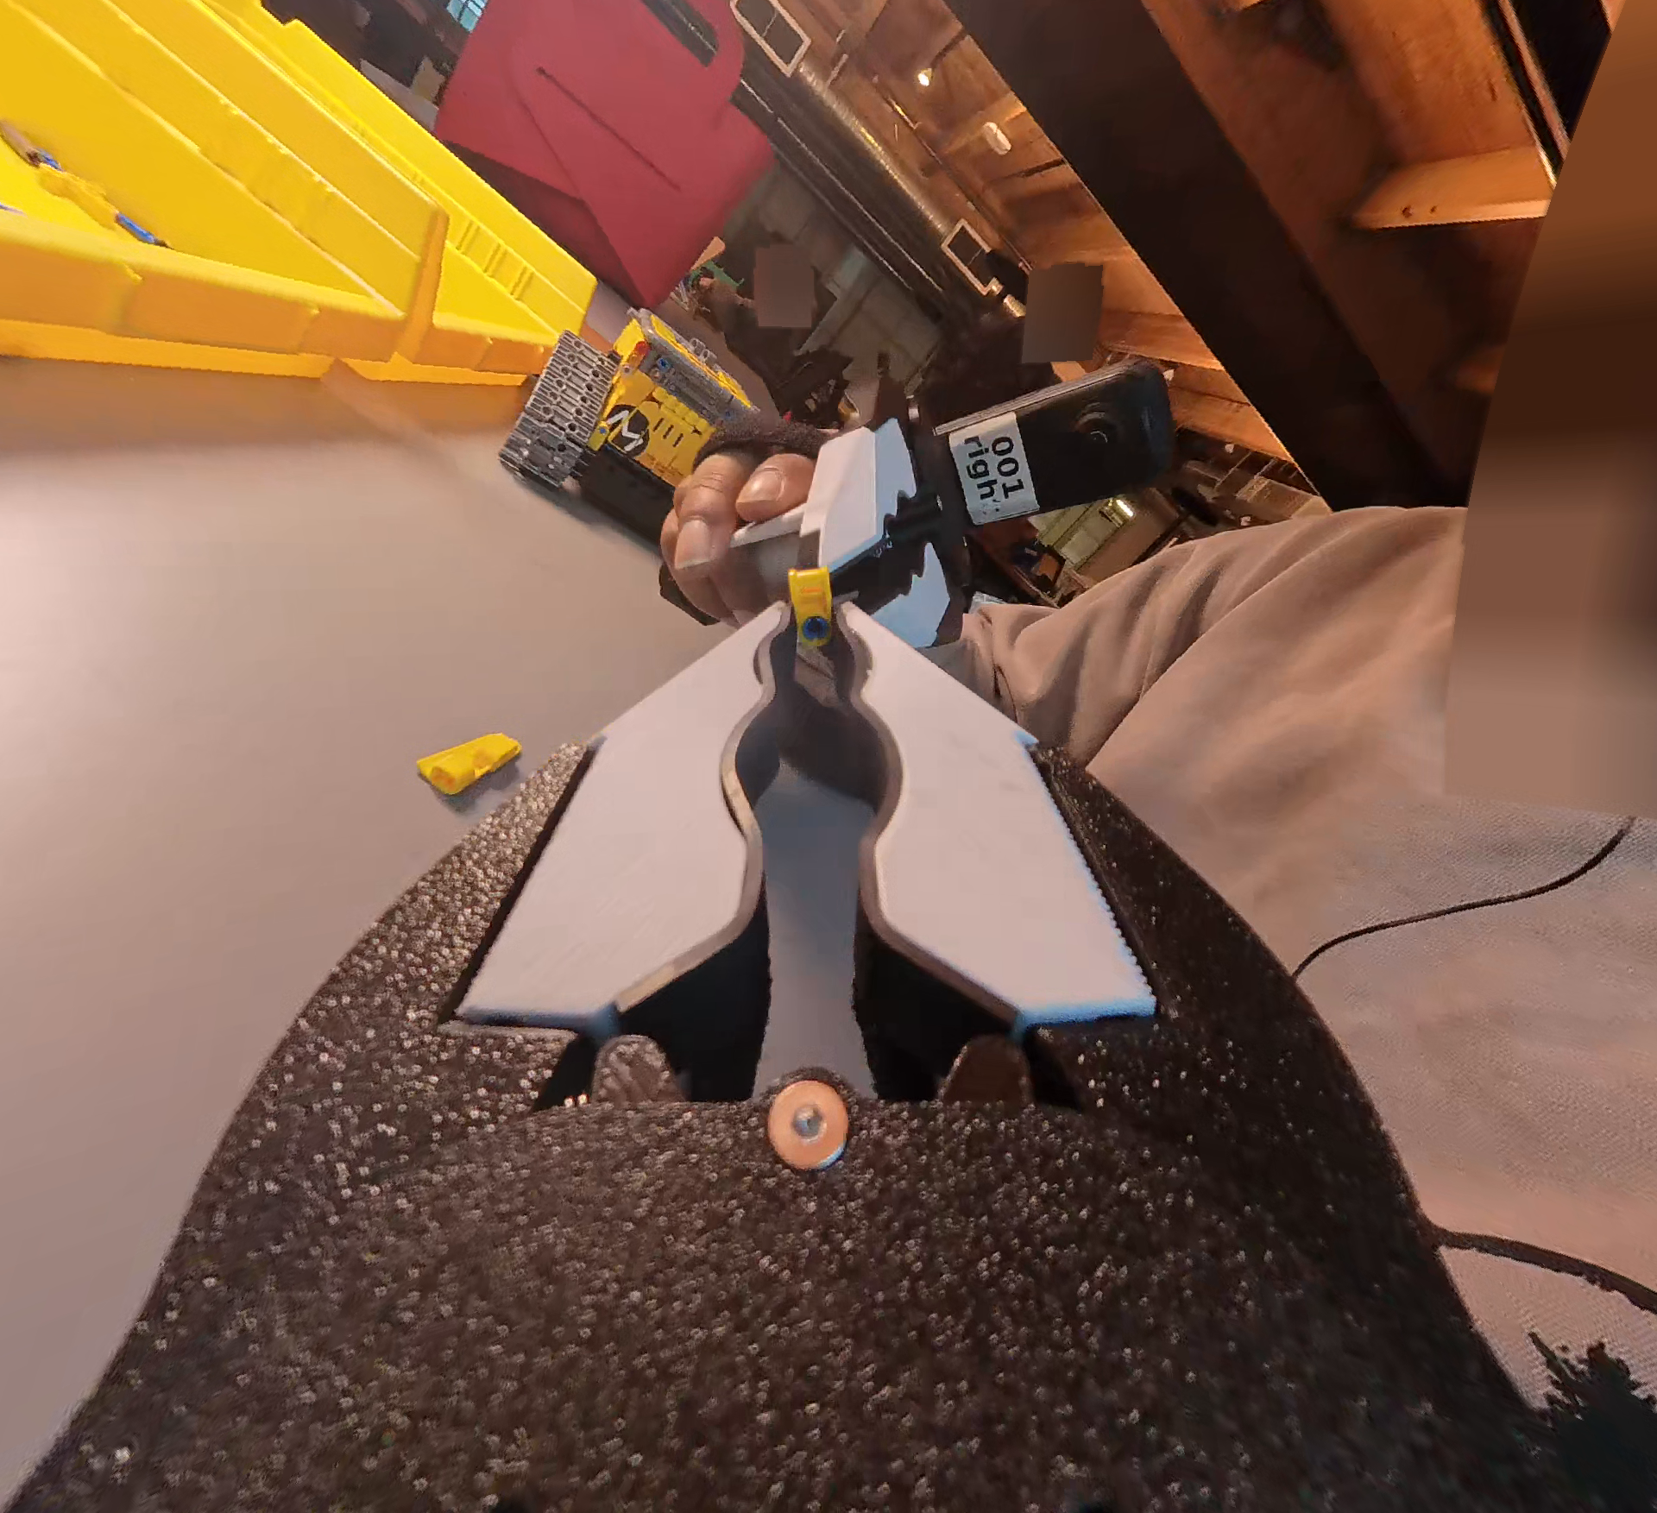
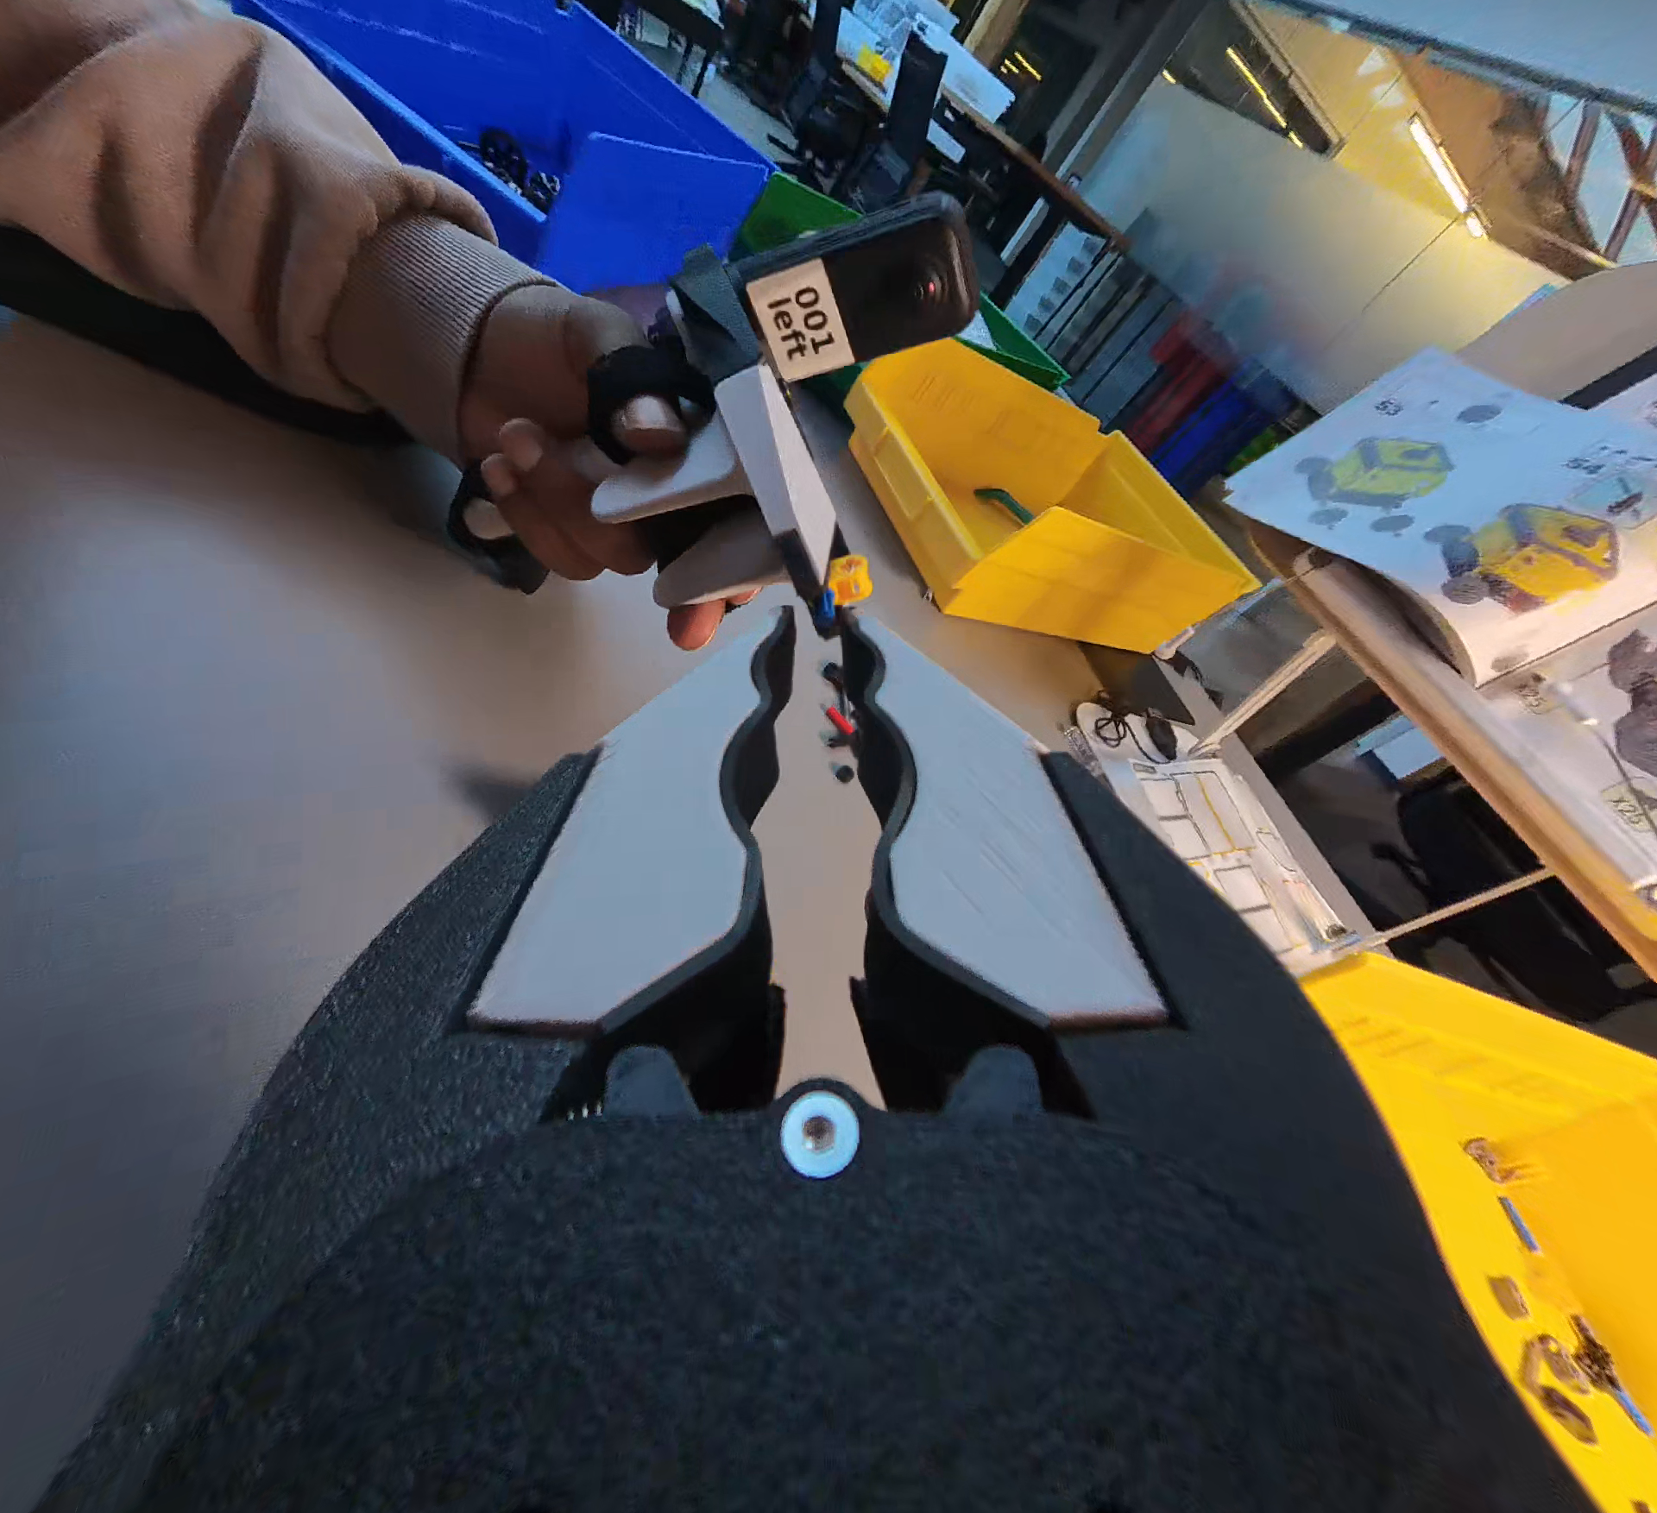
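Note:
My left gripper (image 1: 811, 618) is shut on a small yellow connector piece (image 1: 810, 596) with a blue pin (image 1: 814, 629) in it, held above the grey table (image 1: 224, 663). My right gripper (image 2: 820, 623) meets it tip to tip and is shut on the blue pin (image 2: 821, 607), which sticks out of the yellow piece (image 2: 850, 580). The right gripper also shows in the left wrist view (image 1: 852, 546), held by a hand (image 1: 717, 519). The left gripper also shows in the right wrist view (image 2: 811, 551), held by a hand (image 2: 556, 475).
A loose yellow piece (image 1: 468, 761) lies on the table. A yellow tracked toy model (image 1: 628, 421) stands behind it. Yellow bins (image 1: 224, 170) are at the left, with more bins (image 2: 1031, 501), a blue bin (image 2: 466, 62) and an open instruction booklet (image 2: 1479, 501). Small black and red parts (image 2: 838, 721) lie below the grippers. Only a small space, under 4 cm, lies between the two pairs of fingers.

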`<state>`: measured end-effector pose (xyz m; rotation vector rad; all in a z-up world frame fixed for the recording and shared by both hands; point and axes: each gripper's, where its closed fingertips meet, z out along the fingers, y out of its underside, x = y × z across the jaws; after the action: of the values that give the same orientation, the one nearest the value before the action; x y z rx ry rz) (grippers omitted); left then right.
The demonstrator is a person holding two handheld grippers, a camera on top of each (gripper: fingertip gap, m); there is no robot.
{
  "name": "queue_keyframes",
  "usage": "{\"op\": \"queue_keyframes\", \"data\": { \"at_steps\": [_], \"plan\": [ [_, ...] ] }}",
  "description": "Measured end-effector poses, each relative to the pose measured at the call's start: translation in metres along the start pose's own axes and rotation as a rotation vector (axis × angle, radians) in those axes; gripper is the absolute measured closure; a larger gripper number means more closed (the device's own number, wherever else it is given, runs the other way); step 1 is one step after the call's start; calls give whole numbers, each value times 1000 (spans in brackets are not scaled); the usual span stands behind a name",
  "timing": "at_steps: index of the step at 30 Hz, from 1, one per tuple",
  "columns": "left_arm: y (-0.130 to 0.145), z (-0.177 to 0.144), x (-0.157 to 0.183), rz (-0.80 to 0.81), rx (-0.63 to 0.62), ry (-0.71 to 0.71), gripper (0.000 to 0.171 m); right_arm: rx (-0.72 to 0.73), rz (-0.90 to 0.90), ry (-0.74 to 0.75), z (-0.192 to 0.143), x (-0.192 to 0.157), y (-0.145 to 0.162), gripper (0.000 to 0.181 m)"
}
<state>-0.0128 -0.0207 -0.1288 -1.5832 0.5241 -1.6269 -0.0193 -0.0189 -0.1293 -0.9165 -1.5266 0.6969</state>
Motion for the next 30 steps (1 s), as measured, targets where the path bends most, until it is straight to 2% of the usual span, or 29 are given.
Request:
{"op": "queue_keyframes", "data": {
  "at_steps": [6,14,18,21,30],
  "plan": [
    [6,3,1,-27,-28,5,165,-20,-11,-22,1,-5,4,178],
    [10,4,4,-159,-35,62,165,-23,-21,-40,1,-9,3,179],
    [6,1,6,-145,-31,66,155,-26,36,-79,-2,-9,5,180],
    [11,2,3,-133,-55,41,164,-24,40,-89,-1,-13,4,179],
    [14,1,2,-169,-74,21,165,-58,-7,-73,0,-15,6,180]
  ]
}}
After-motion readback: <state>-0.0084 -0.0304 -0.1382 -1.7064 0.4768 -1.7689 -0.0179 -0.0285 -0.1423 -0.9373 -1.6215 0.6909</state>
